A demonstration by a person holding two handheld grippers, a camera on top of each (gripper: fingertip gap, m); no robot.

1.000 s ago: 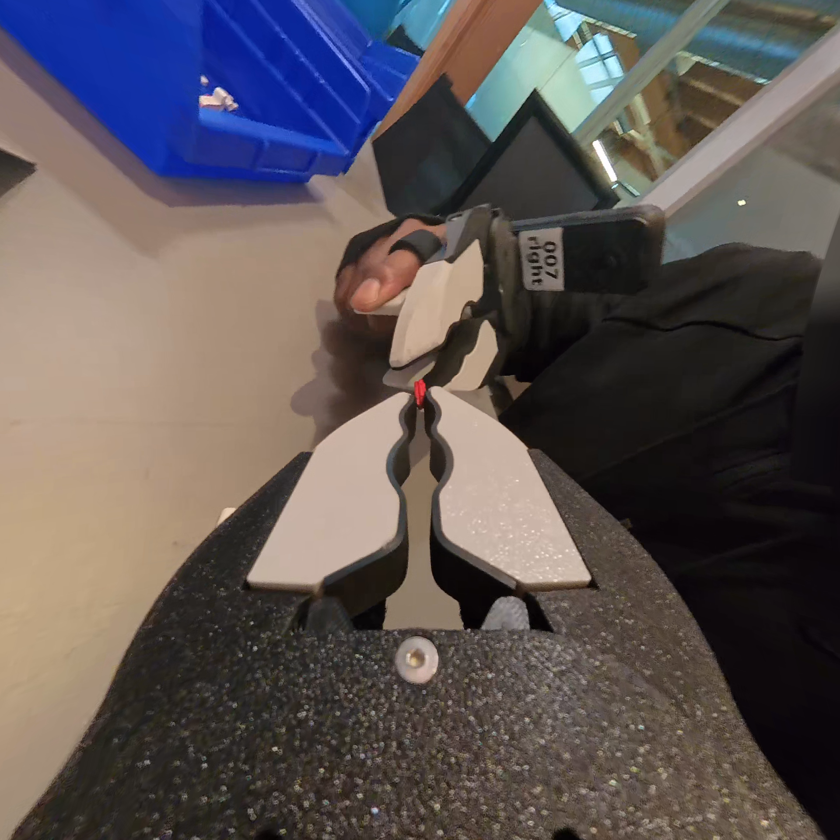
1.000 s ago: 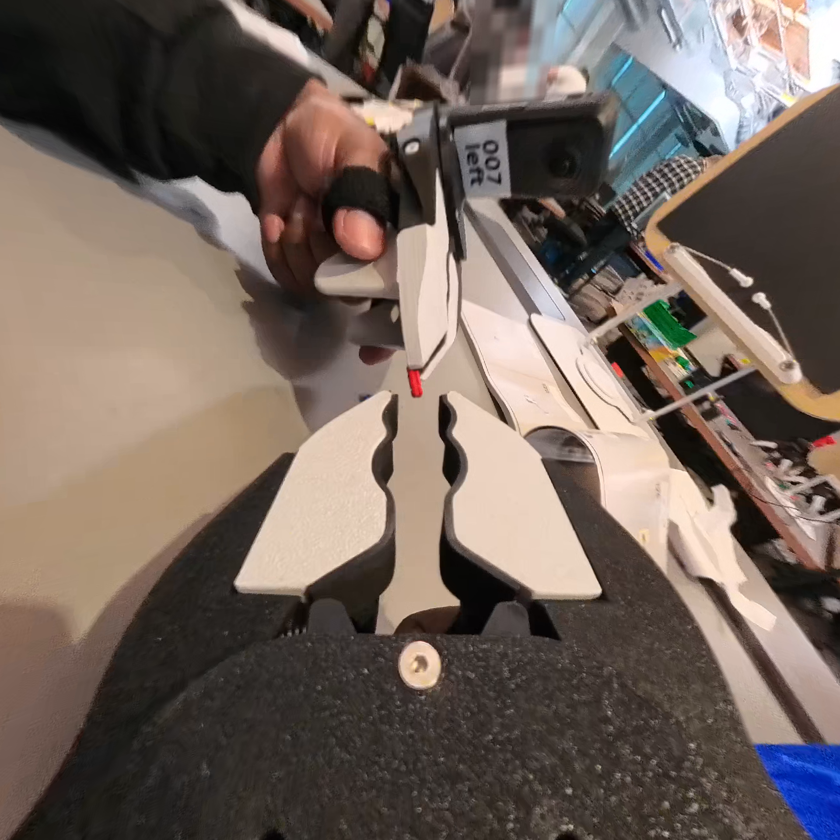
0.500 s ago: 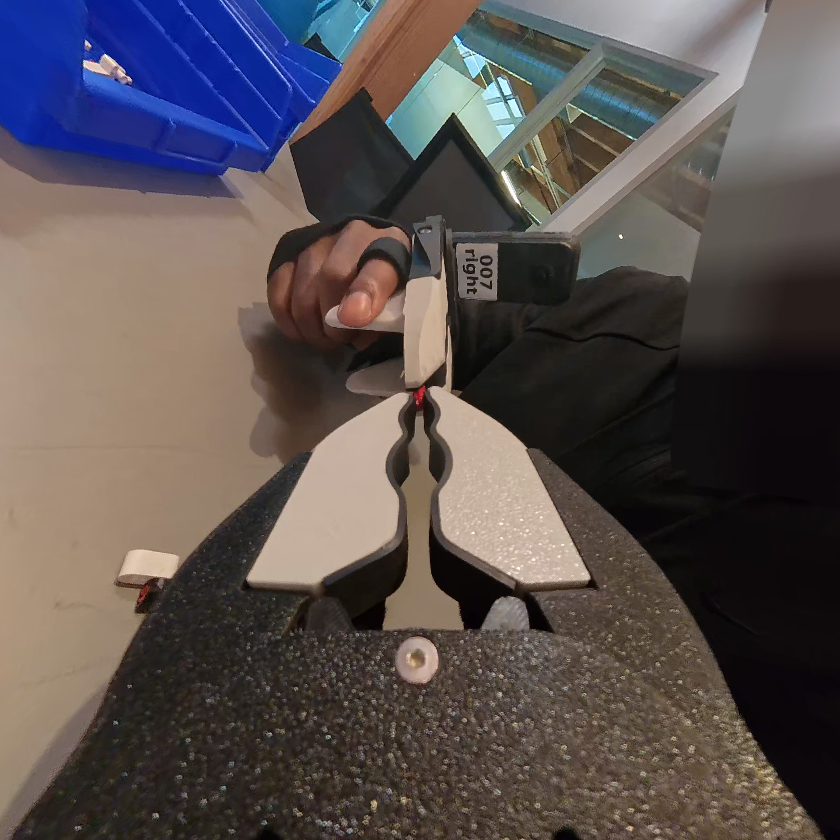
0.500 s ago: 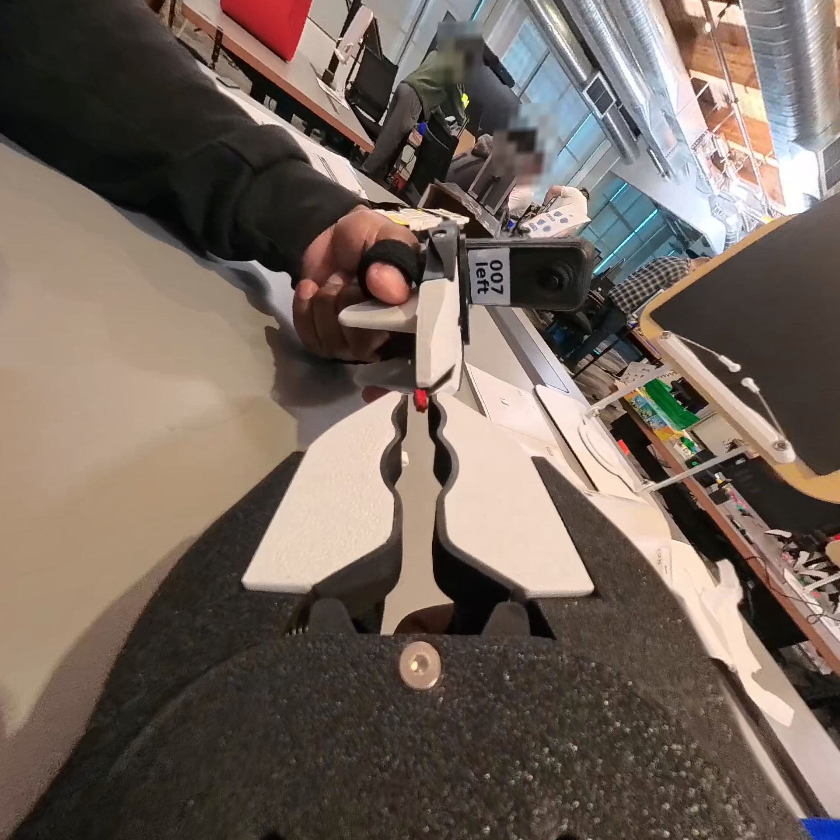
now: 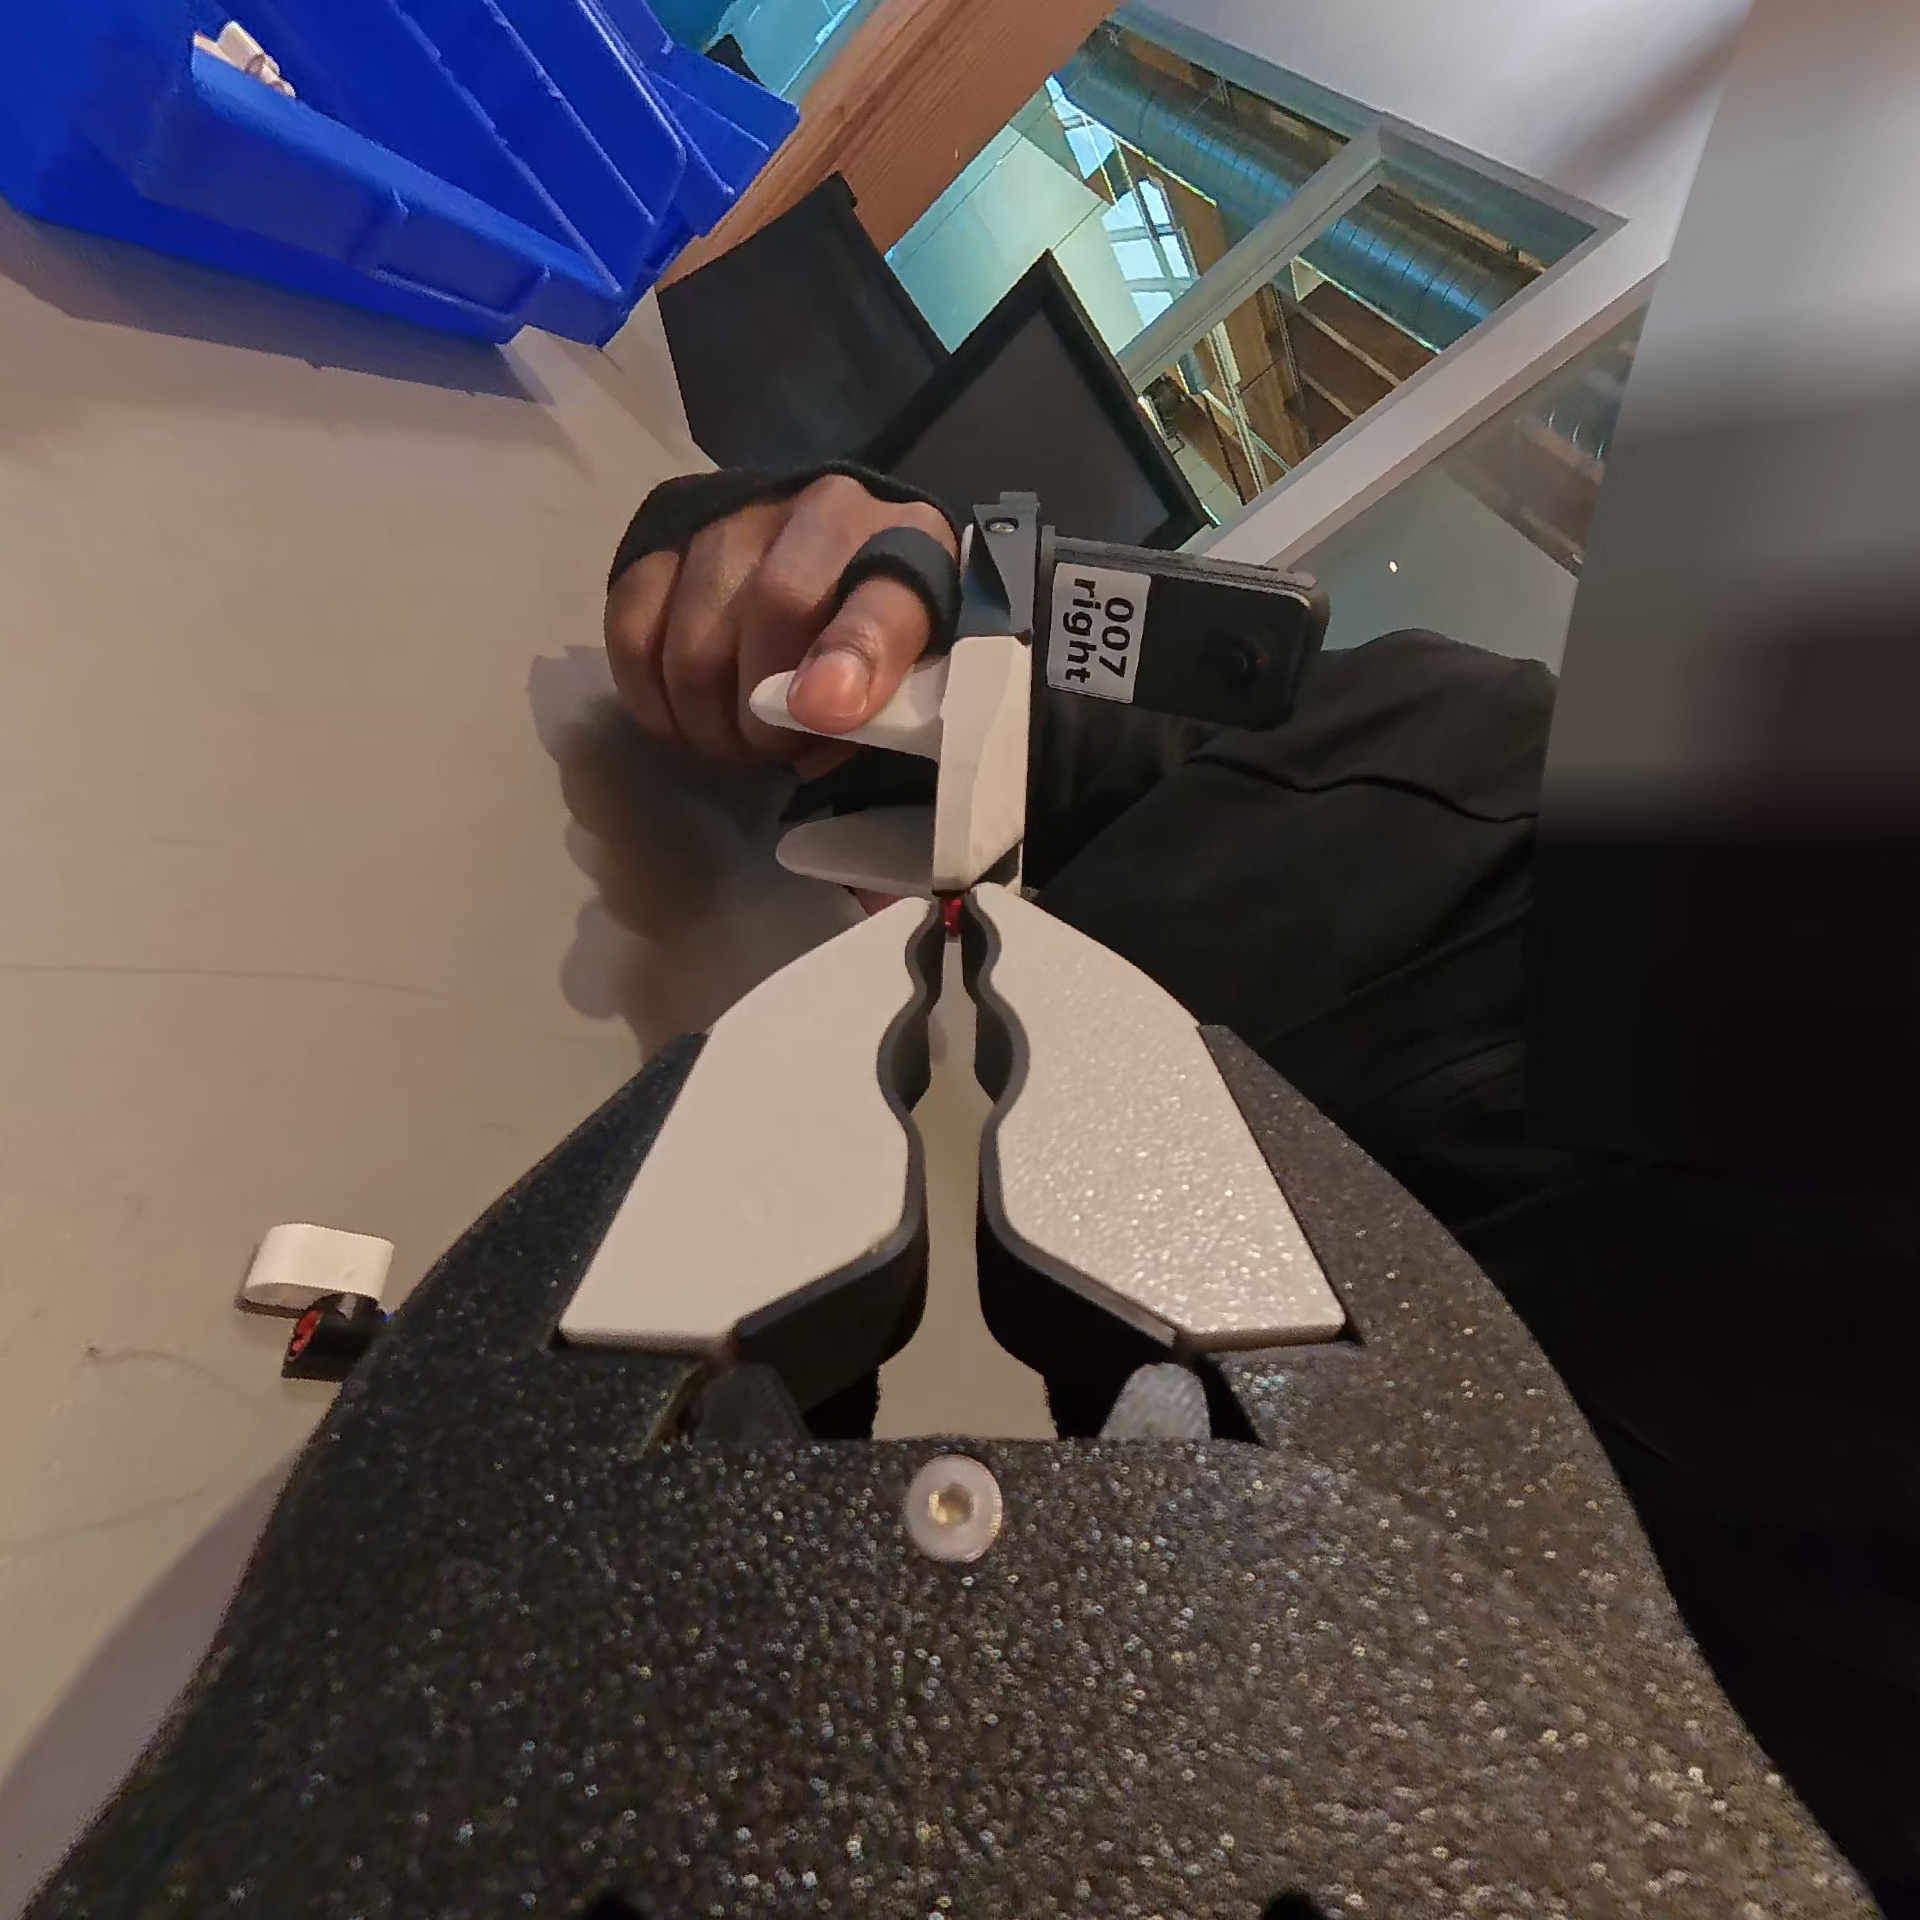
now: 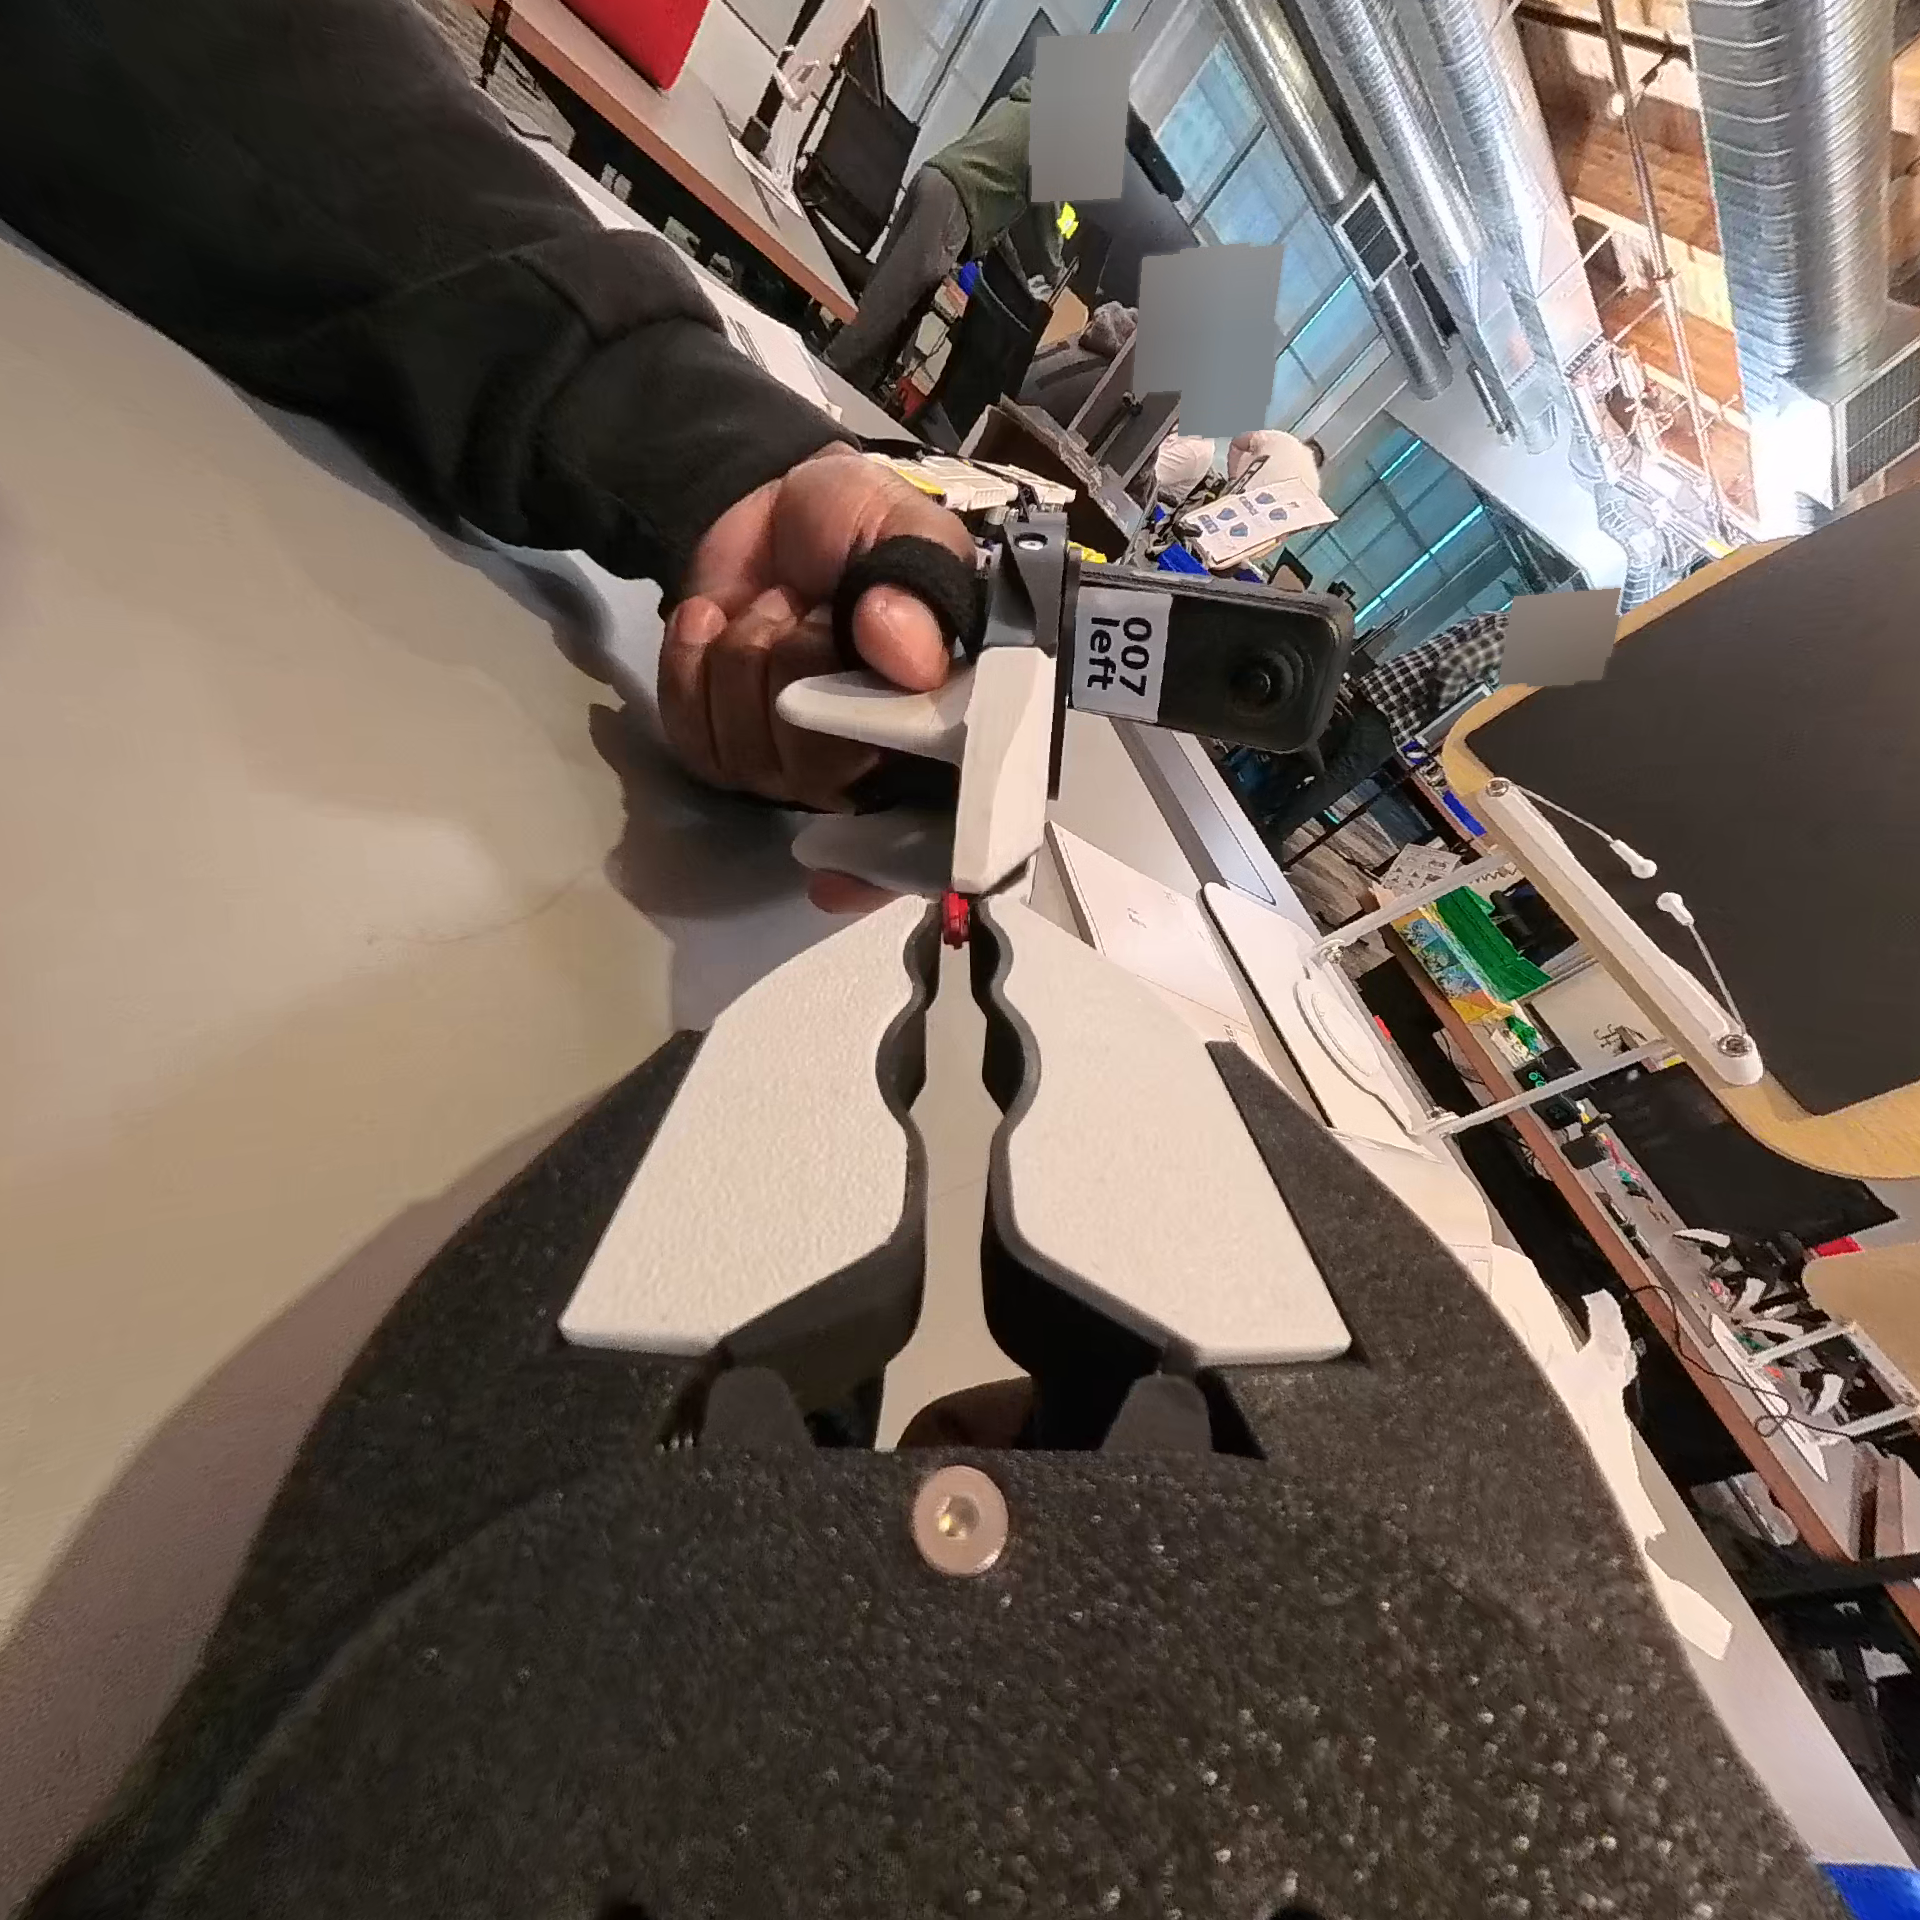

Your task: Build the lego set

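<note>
Claws tip to tip — blue bins [image 5: 343, 156] far left, table [image 5: 260, 831] between open.

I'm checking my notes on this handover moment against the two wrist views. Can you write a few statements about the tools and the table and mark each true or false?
1. A small red part sits between the tips of both tools. True.
2. The left tool and right tool meet tip to tip. True.
3. The blue bins hang from the right tool. False: they stand on the table, far from either tool.
4. A white piece lies on the table left of the left tool. True.
5. The right tool's jaws are wide open. False: they are nearly closed around the red part.
</note>
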